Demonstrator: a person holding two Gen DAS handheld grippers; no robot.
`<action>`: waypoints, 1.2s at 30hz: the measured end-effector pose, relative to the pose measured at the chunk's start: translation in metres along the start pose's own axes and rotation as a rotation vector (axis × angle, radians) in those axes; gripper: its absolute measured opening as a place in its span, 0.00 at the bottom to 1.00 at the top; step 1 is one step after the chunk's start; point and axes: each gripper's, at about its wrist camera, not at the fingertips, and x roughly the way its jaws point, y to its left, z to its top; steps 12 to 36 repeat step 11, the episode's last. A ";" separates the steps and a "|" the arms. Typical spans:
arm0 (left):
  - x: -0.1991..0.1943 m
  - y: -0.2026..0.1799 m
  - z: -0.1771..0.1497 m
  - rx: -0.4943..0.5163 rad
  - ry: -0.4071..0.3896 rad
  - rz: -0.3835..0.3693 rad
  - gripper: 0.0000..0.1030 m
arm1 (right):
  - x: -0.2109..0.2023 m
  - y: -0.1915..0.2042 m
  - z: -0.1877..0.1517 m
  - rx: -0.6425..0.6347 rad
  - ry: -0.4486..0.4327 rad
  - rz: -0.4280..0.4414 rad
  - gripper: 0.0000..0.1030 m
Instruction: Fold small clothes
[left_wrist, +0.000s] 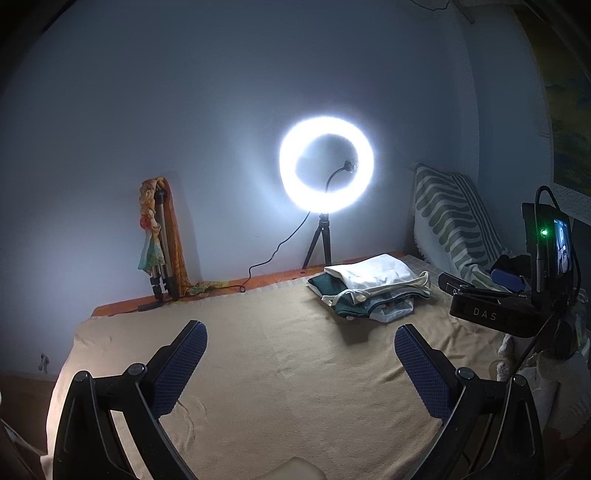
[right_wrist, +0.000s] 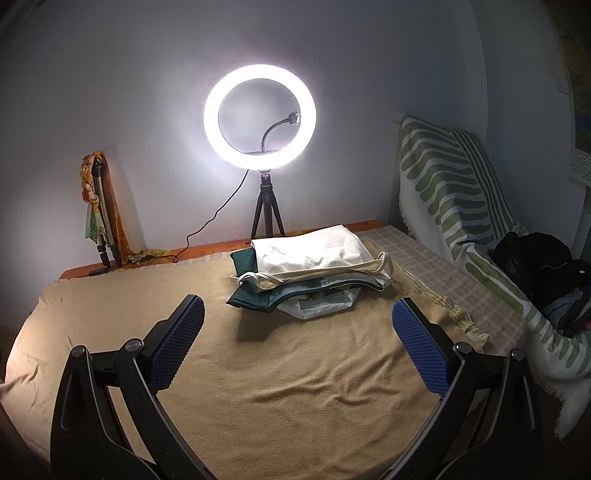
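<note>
Clothes pile (right_wrist: 310, 275): sitting toward the far side of the beige blanket (right_wrist: 277, 369), a white piece lying on top of green and pale layers, with a cream strap trailing off its right edge.
Right gripper (right_wrist: 297, 325): hanging over the blanket short of the pile, jaws spread wide and pinching nothing.
Left gripper (left_wrist: 300, 350): hovering over bare blanket, jaws likewise spread and empty; the pile (left_wrist: 369, 290) is lying ahead and to its right.
Risk, layers: the pieces are overlapping closely, so a deep pinch is likely catching two garments at once and dragging the stack apart.
Risk, strap: the loose strap is likely snagging on a finger and pulling the neighbouring piece along.
Risk, blanket: the soft, wrinkled blanket is liable to be getting pinched together with a garment edge.
Risk, light: the ring light (right_wrist: 259, 117) is glaring behind the pile, leaving near edges in shadow and harder to judge.
Left view only: showing the right gripper's black body with a lit green lamp at the right edge.
Right view only: showing the checked cloth (right_wrist: 413, 258) beside the pile and dark garments (right_wrist: 543, 269) heaped against the striped cushion (right_wrist: 454, 192).
</note>
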 end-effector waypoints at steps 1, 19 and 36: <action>0.000 0.001 0.000 0.000 -0.001 0.001 1.00 | 0.000 0.001 0.000 -0.003 0.001 0.002 1.00; -0.003 0.013 0.000 -0.011 0.002 0.009 1.00 | -0.003 0.019 -0.002 -0.027 -0.001 0.029 1.00; -0.003 0.013 0.000 -0.011 0.002 0.009 1.00 | -0.003 0.019 -0.002 -0.027 -0.001 0.029 1.00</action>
